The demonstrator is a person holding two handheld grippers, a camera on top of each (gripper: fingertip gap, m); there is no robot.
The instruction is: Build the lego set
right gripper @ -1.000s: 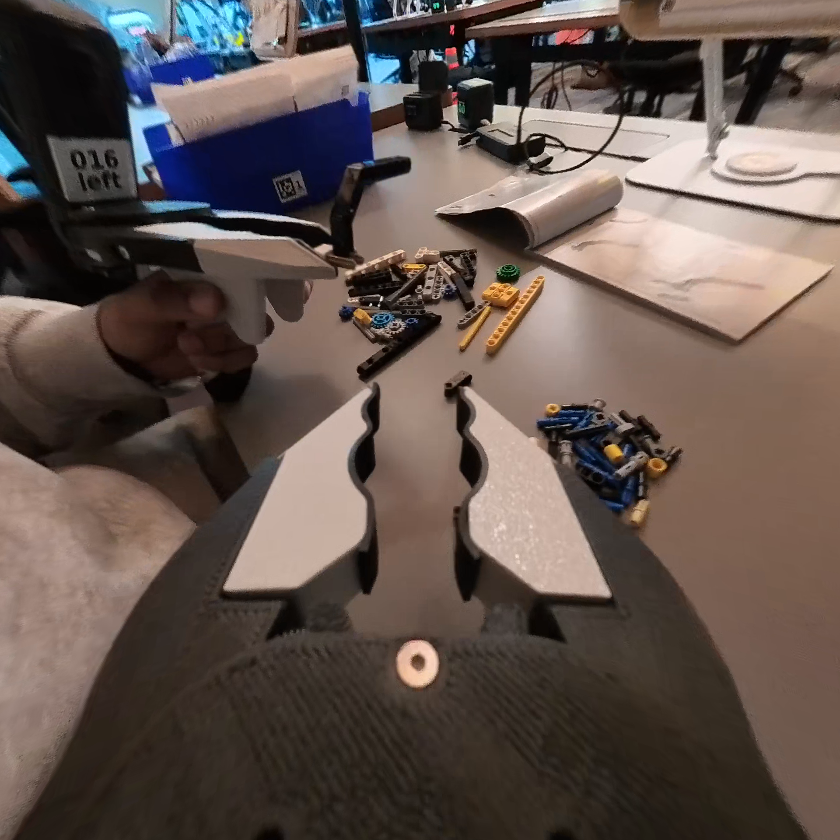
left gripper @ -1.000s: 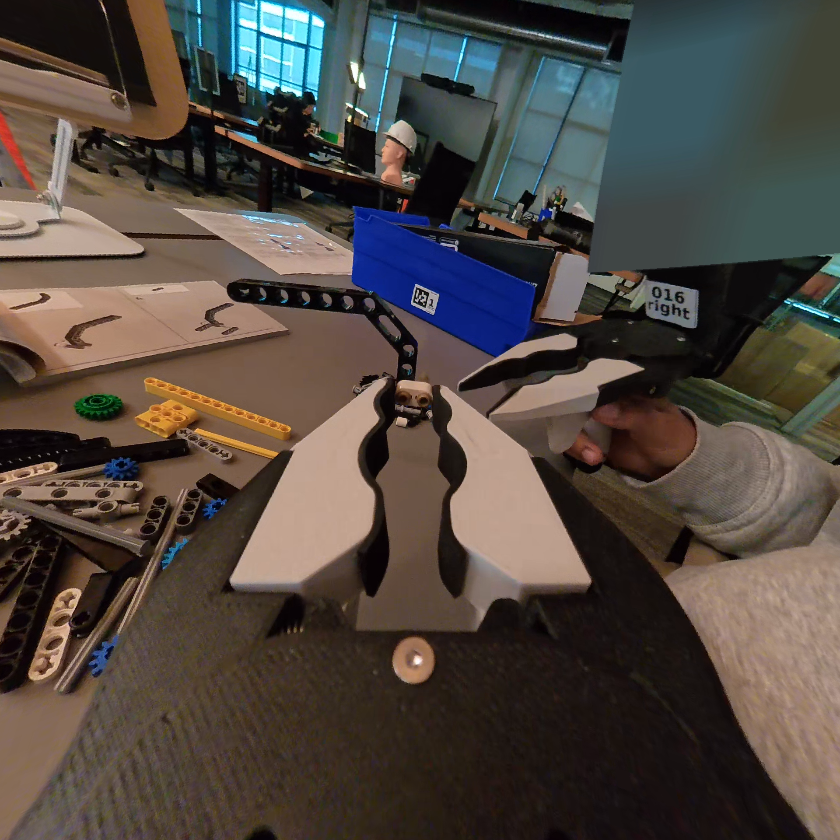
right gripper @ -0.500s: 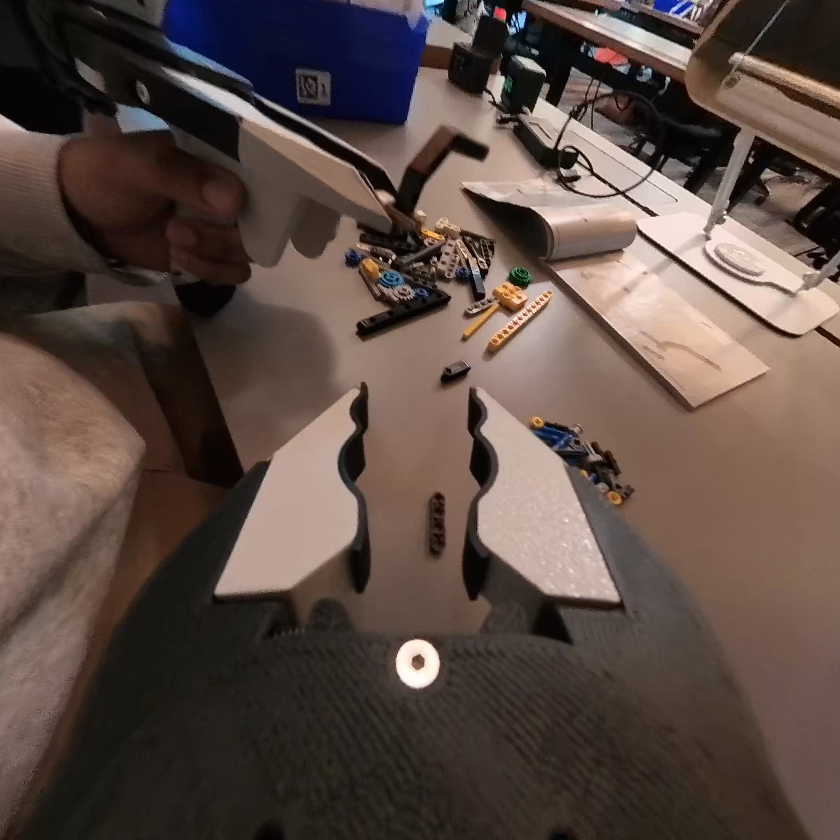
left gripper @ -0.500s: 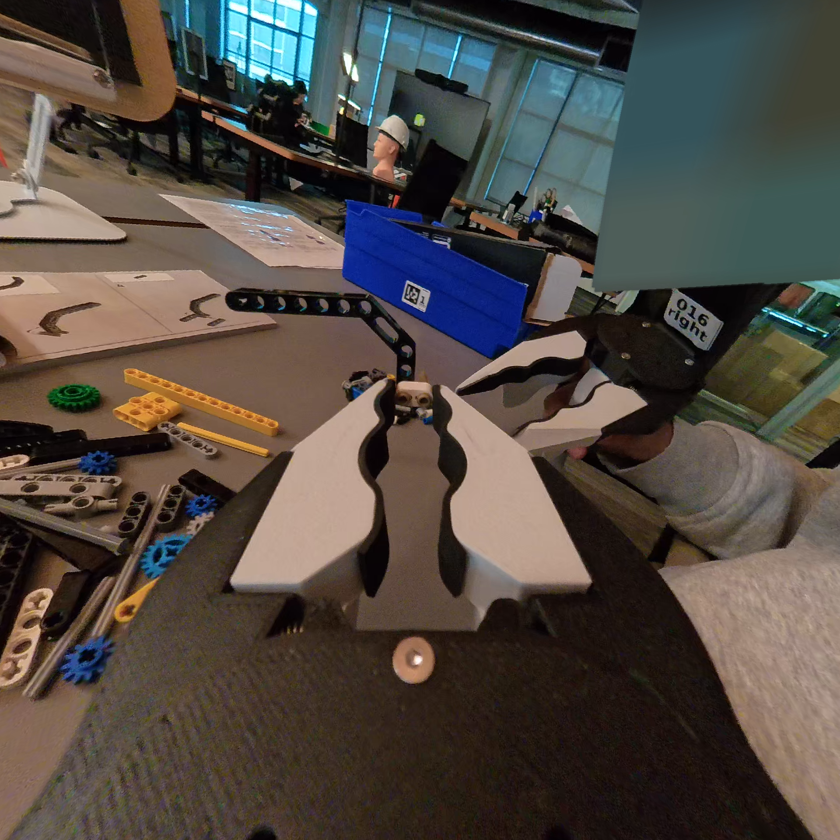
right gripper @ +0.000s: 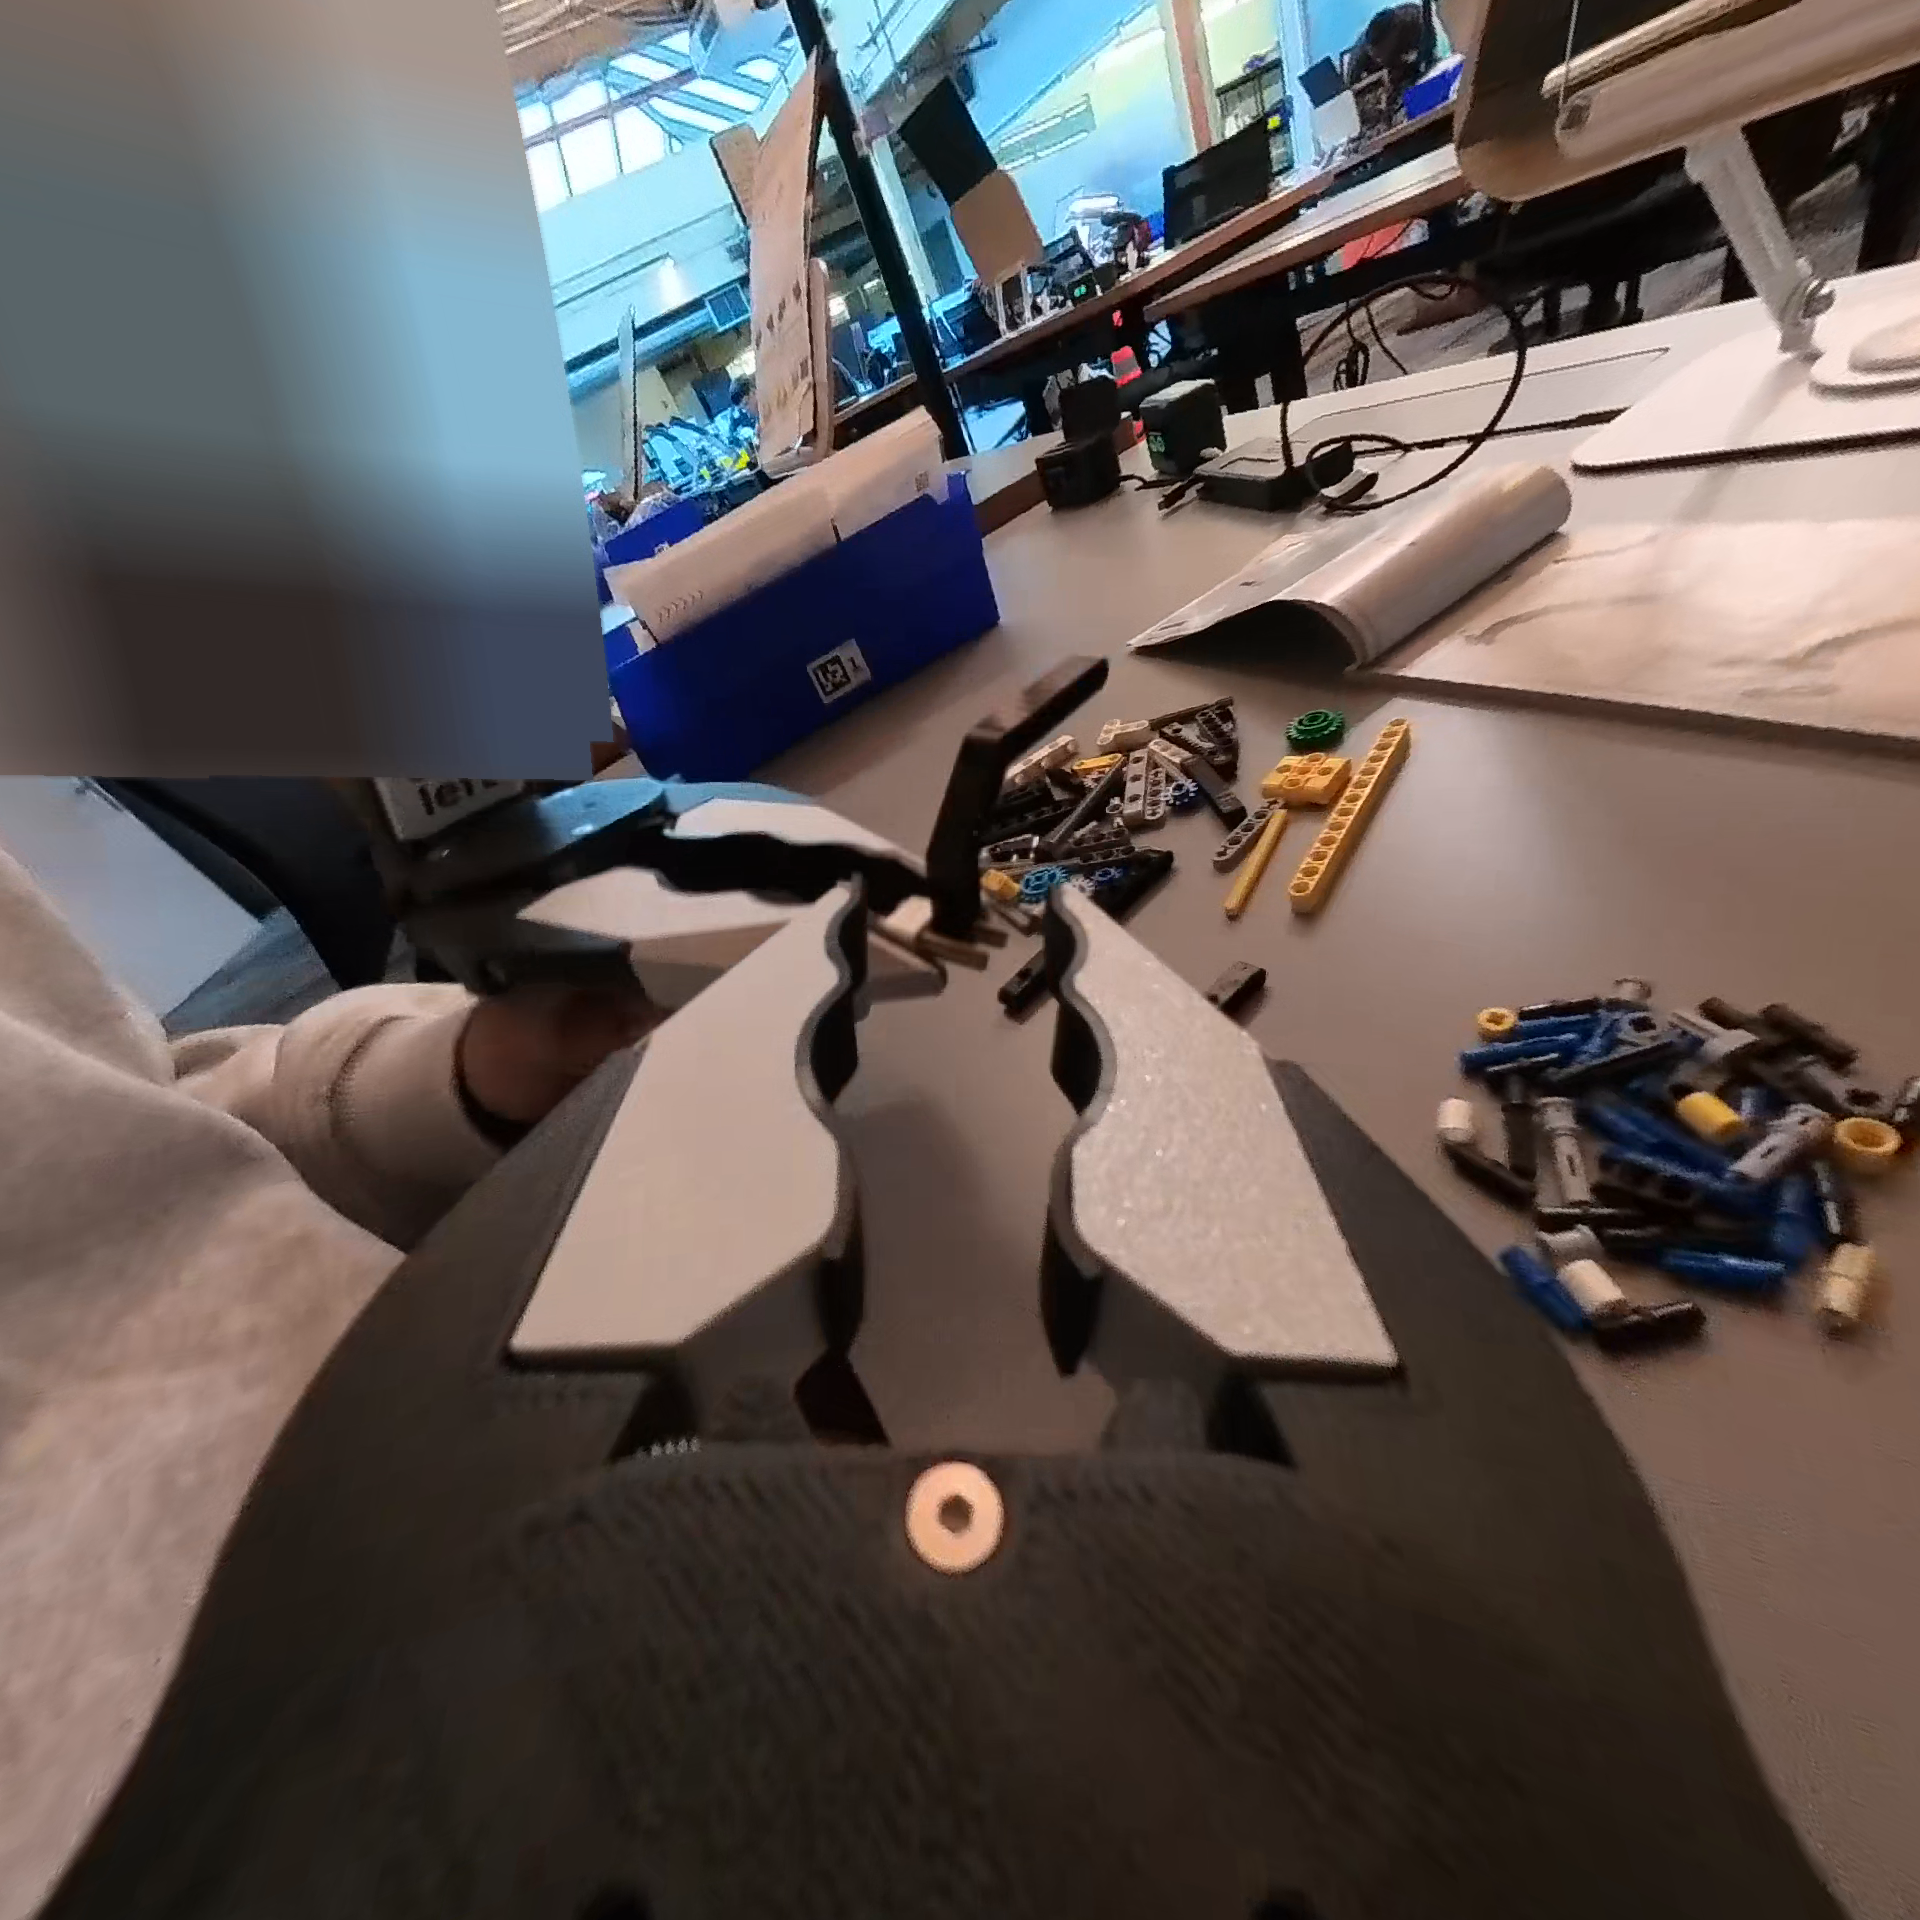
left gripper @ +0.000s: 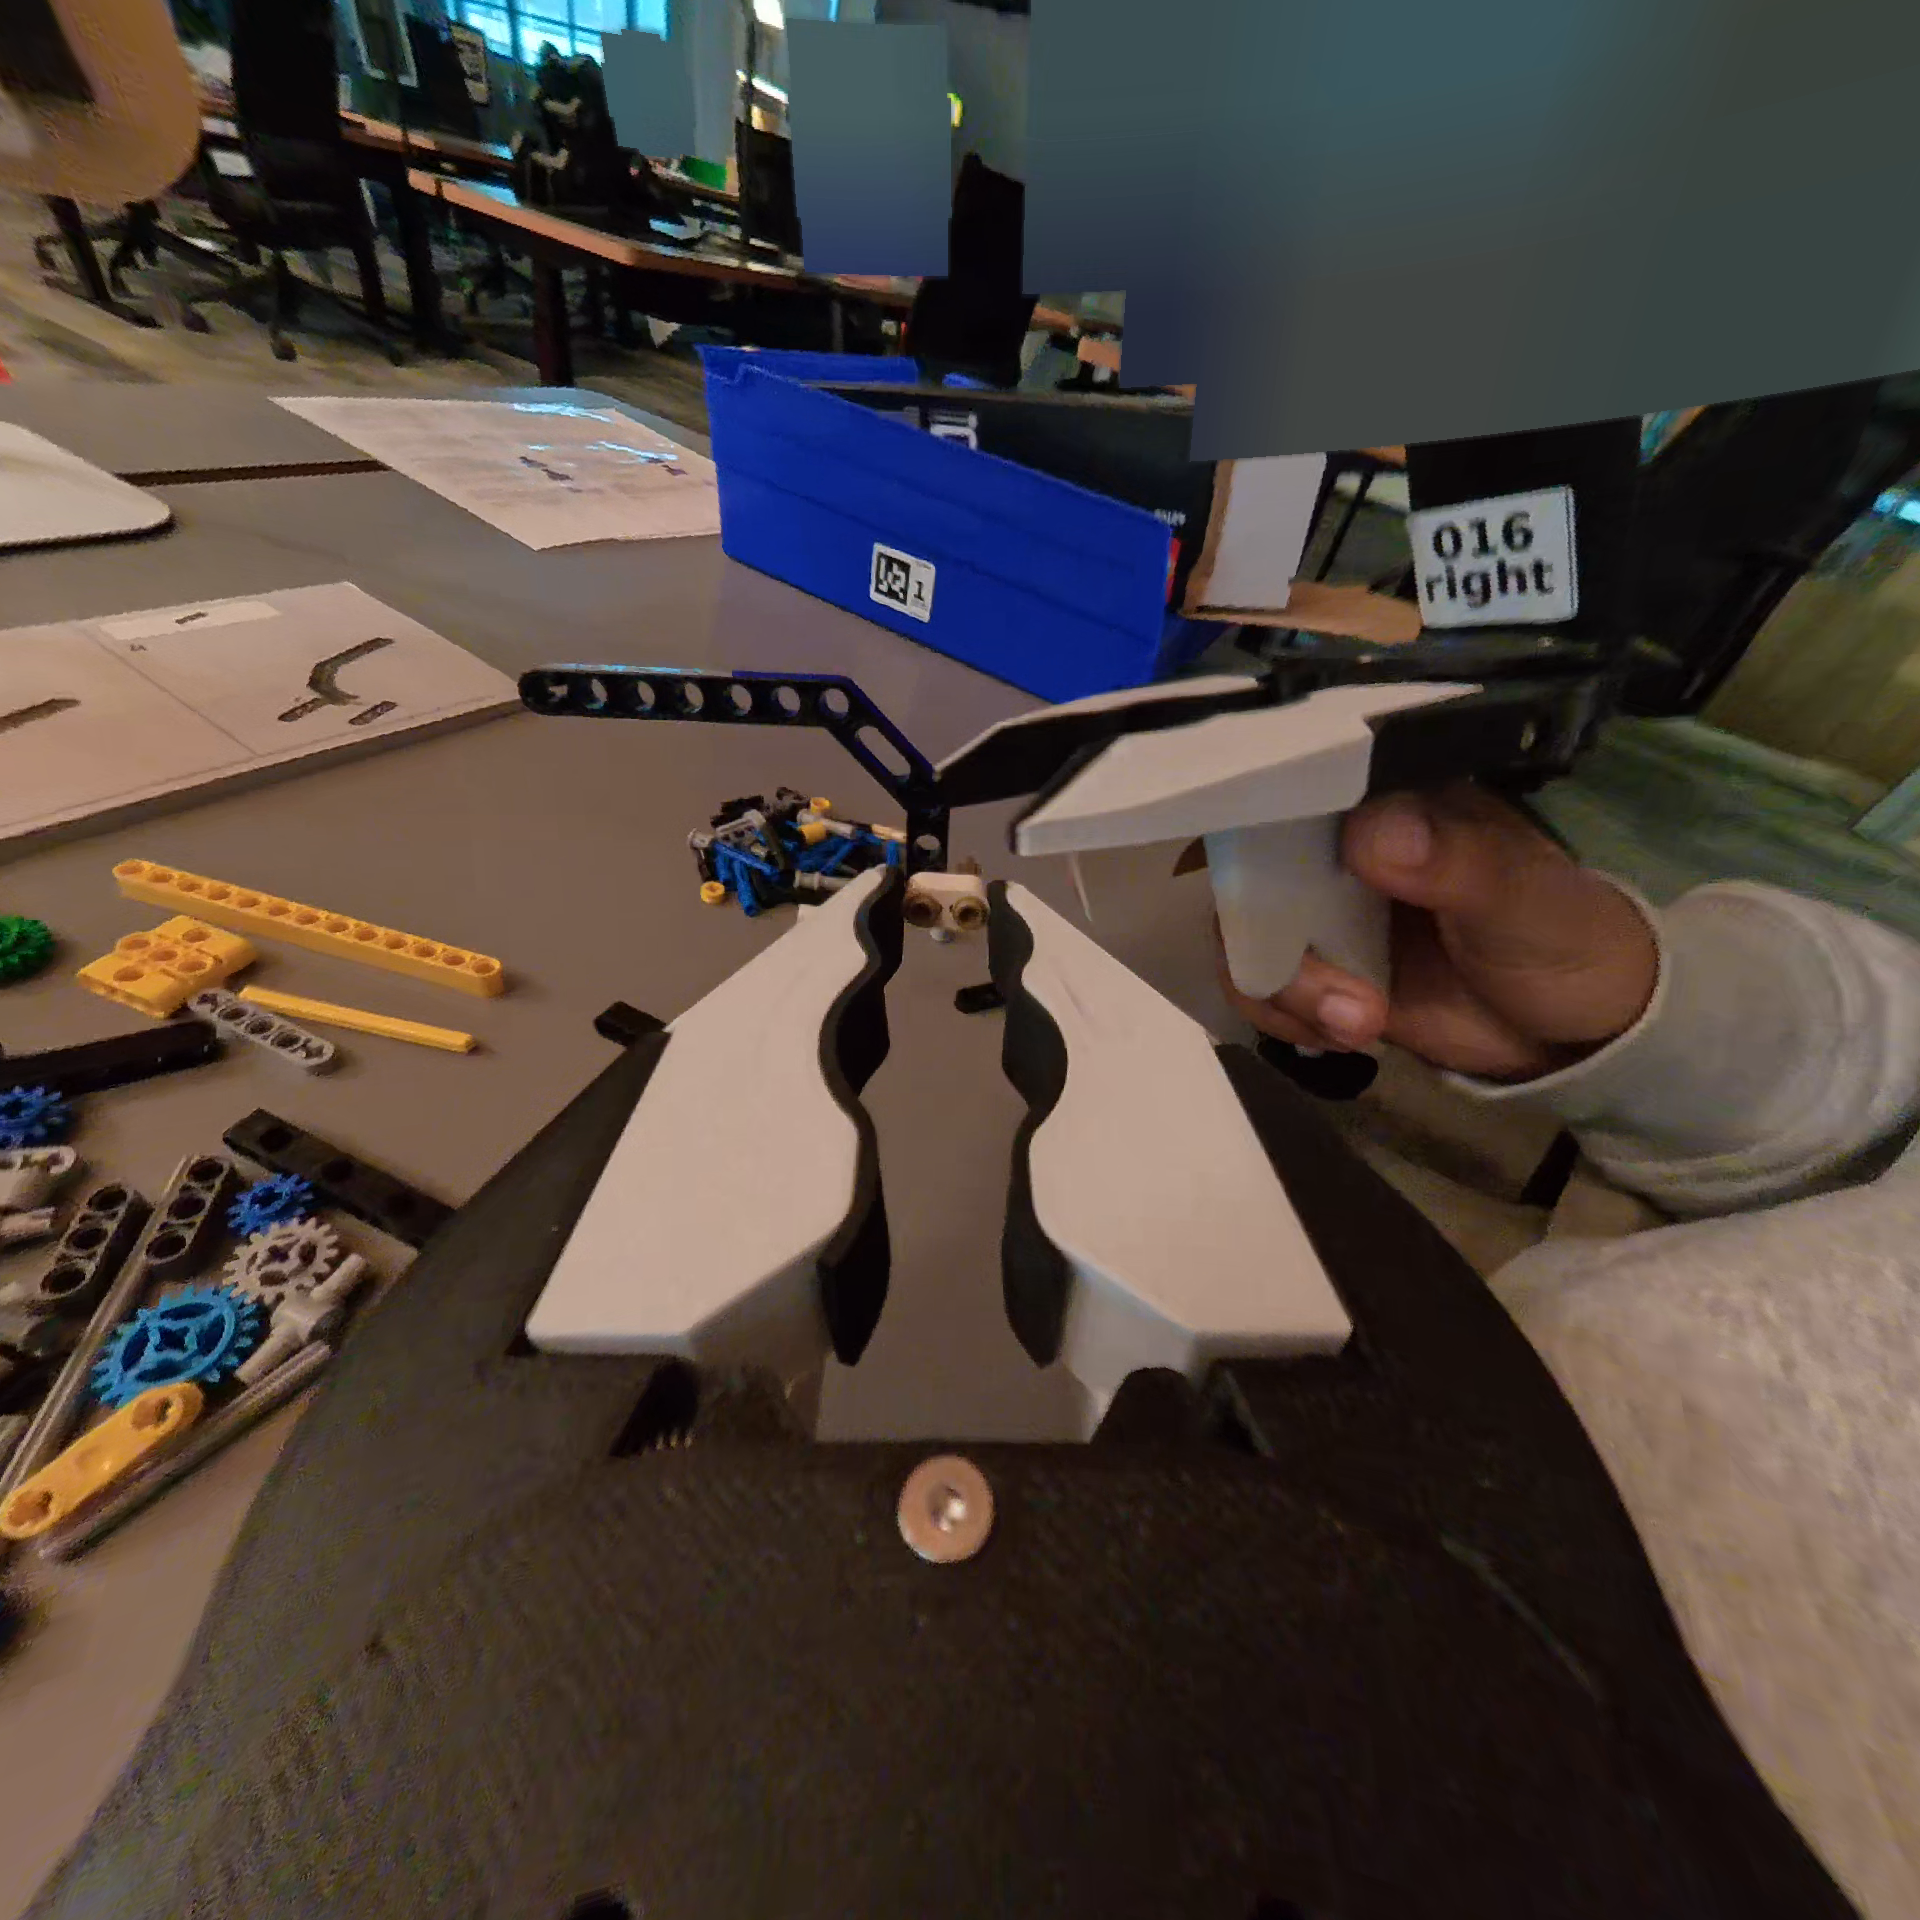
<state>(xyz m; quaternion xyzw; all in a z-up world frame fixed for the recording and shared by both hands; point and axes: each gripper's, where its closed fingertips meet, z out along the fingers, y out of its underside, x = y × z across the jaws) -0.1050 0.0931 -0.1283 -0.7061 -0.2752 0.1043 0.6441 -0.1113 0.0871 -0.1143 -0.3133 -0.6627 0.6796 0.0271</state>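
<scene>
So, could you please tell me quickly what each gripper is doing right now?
Left gripper: shut on the white connector with the bent black beam attached.
Right gripper: open, holding nothing.

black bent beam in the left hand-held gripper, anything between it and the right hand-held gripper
Nothing visible. The right hand-held gripper is open with the black bent beam right at its fingertips; only a small black piece lies on the table below the gap.

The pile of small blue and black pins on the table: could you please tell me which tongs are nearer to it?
Right, as far as I can judge. The right tongs hover open just left of the pin pile. The left tongs, shut on the black bent beam assembly, sit farther off.
</scene>
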